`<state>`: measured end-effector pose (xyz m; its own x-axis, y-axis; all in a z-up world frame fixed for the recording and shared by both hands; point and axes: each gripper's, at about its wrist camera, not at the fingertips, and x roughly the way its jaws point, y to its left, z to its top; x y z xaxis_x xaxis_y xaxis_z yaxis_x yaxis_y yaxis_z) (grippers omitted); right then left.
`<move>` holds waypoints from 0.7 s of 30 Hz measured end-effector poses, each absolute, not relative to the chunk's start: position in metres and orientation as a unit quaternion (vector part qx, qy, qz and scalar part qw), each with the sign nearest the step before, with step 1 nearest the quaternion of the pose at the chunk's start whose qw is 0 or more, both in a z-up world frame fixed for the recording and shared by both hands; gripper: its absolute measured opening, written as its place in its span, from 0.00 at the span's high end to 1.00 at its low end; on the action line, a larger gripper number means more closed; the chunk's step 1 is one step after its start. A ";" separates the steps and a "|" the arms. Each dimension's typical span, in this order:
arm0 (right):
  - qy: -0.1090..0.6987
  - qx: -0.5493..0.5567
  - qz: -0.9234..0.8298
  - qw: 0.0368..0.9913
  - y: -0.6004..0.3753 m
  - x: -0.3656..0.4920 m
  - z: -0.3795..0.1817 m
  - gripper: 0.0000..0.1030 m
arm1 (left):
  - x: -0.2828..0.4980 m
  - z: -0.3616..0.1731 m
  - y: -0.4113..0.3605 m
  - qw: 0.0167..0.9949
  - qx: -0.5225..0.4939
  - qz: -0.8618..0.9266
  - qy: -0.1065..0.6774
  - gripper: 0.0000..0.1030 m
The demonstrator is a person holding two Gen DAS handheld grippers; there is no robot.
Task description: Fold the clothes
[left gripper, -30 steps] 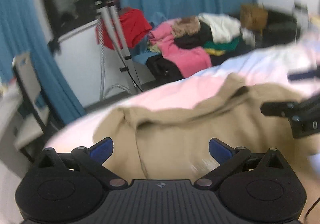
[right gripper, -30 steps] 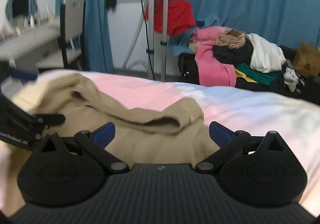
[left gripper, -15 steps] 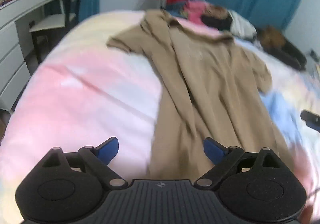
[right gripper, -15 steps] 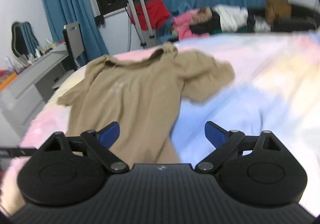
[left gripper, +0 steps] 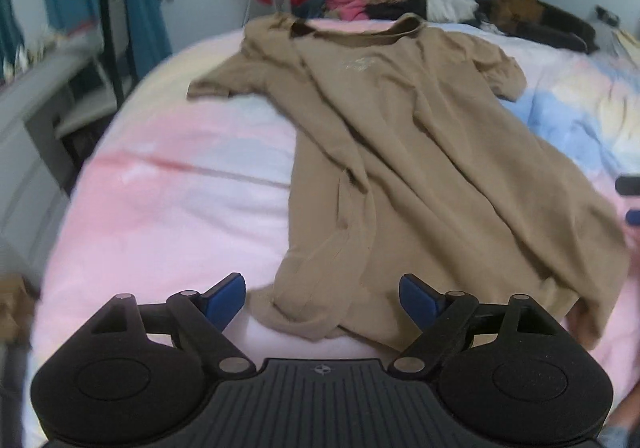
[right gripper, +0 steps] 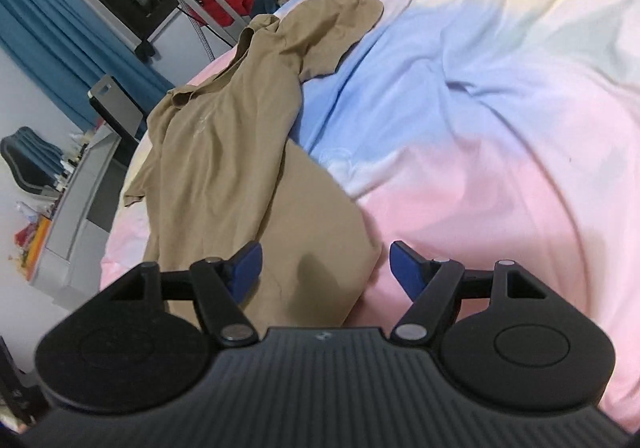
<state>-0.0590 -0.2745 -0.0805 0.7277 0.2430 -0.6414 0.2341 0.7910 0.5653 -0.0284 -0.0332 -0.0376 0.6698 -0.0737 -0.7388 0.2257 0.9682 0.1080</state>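
We have the tan shirt (left gripper: 404, 151) spread lengthwise on the bed (left gripper: 168, 183), collar at the far end, hem nearest us, still creased and with one side bunched over itself. The left gripper (left gripper: 322, 294) hangs over the hem's left corner and the right gripper (right gripper: 326, 262) over its right edge; both sets of jaws stand apart, holding nothing. We judge this the laying-out stage: next comes pinching the hem corners to smooth or fold.

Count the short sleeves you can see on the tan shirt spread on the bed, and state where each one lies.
2. On the tan shirt, one sleeve stretches toward the desk side; the other sleeve lies bunched over the blue patch of the bedsheet.
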 end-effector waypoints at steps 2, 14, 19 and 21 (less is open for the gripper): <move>0.364 0.303 0.011 0.881 -0.268 -0.061 -0.076 0.29 | -0.031 -0.038 -0.040 0.913 0.120 -0.083 0.382 0.17; 0.388 0.081 0.174 0.902 -0.178 -0.058 -0.062 0.29 | -0.007 -0.061 -0.029 0.903 0.120 -0.051 0.410 0.46; 0.432 -0.035 0.171 0.885 -0.144 -0.056 -0.080 0.30 | -0.009 -0.044 -0.005 0.911 0.021 -0.052 0.408 0.78; 0.427 -0.050 0.157 0.889 -0.143 -0.058 -0.077 0.49 | -0.012 -0.034 0.010 0.913 -0.035 -0.053 0.402 0.85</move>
